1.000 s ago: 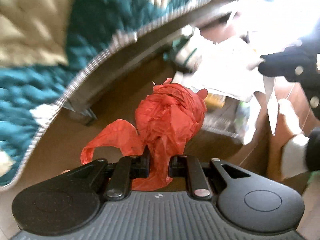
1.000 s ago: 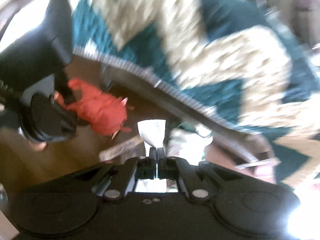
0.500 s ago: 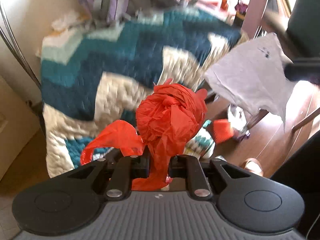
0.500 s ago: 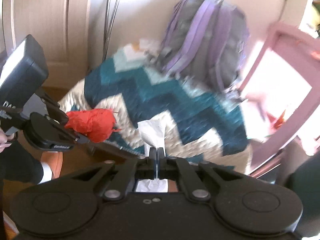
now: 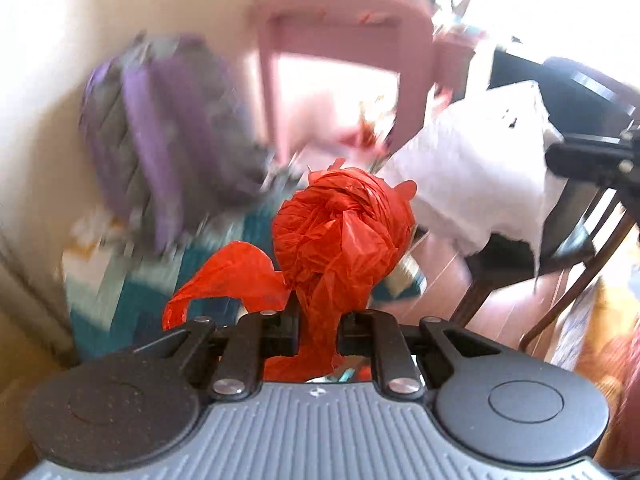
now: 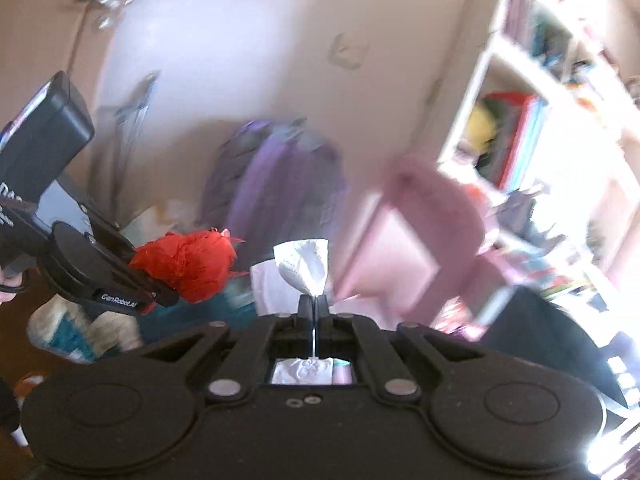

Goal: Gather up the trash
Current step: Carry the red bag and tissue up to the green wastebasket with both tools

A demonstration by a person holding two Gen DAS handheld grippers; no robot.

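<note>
In a blurred bedroom with a purple backpack [image 5: 168,132], the left hand-held gripper [image 5: 318,320] pinches a red plastic bag [image 5: 340,224] and the right hand-held gripper [image 6: 314,306] a white tissue [image 6: 304,266]; both pinches should probably hold firm until a bin appears.

Red plastic bag [image 5: 340,232]: crumpled into a knotted ball, one loose flap trailing to its left, held in the air in front of the purple backpack [image 5: 160,136]; white tissue [image 5: 476,168]: thin, creased, ragged-edged, hanging right of the backpack, beside the bag.
</note>
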